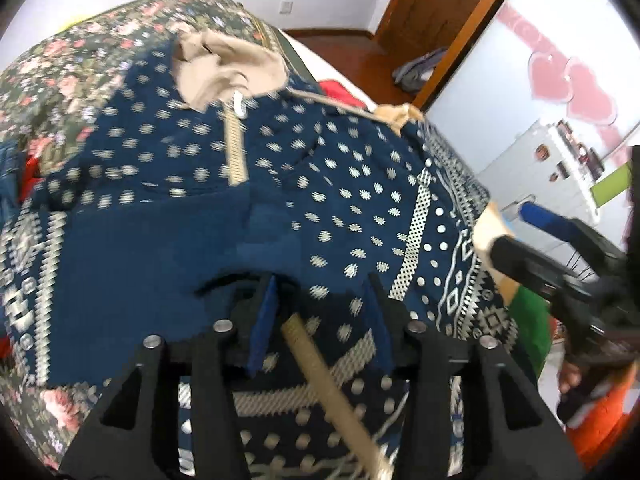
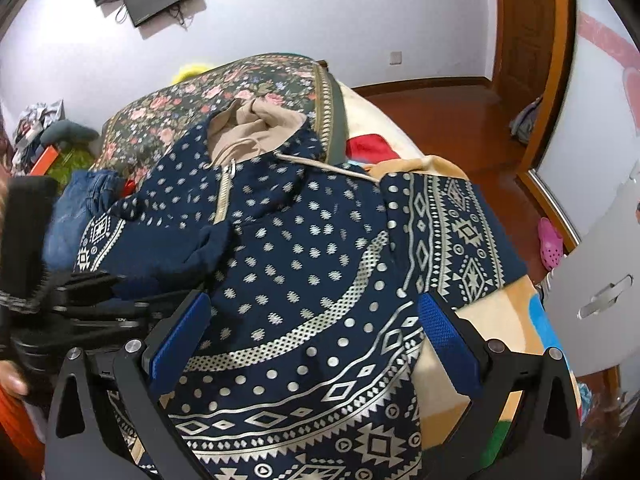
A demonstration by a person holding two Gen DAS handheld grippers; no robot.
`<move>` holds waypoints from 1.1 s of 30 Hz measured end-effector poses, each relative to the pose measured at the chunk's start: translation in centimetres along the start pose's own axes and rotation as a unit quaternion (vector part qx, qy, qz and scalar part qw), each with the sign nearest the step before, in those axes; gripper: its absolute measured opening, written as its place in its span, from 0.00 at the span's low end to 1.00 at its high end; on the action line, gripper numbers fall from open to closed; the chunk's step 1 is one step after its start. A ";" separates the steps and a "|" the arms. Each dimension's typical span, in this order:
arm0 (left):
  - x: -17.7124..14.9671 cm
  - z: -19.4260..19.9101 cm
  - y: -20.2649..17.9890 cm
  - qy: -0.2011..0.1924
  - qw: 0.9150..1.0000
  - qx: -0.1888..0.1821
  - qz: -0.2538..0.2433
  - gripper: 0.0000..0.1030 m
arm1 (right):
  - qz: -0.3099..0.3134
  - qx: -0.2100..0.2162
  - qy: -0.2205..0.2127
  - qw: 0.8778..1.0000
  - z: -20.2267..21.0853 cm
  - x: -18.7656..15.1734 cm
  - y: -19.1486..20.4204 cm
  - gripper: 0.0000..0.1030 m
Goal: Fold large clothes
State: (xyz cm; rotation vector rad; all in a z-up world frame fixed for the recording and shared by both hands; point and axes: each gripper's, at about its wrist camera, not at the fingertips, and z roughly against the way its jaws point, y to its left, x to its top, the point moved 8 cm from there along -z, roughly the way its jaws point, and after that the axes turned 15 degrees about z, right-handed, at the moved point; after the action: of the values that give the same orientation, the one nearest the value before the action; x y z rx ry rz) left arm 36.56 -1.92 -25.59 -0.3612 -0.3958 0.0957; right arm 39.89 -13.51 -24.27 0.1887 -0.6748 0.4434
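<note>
- Lying on the floral bedspread [image 2: 160, 108], the navy patterned hoodie [image 2: 288, 240] is spread flat, sleeves folded inward.
- Left tool [image 1: 320, 320]: jaws apart over the hem, clamping nothing; a hasty close risks catching the zipper tape [image 1: 332, 380].
- Right tool [image 2: 320, 344]: jaws apart, empty; uneven pulls may skew the fold.

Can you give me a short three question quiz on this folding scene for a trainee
1. True or false: the navy patterned hoodie lies on a bare wooden floor.
2. The hoodie's hood lining is: A red, B beige, C green.
3. Fill in: the right gripper has its jaws ____ over the hoodie.

Key: 1 false, it lies on the bed with the floral cover; 2 B; 3 open.
</note>
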 end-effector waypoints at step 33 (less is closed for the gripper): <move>-3.4 1.1 29.3 -0.057 0.958 0.141 0.241 0.62 | 0.267 0.002 0.099 0.959 -12.9 1.7 13.6 0.38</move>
State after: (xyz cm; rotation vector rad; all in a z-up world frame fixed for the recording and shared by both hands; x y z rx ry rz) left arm 32.34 25.15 -36.50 -0.1633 -0.3954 0.6476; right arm 42.13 3.19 -32.71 -0.0409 -0.5223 0.9699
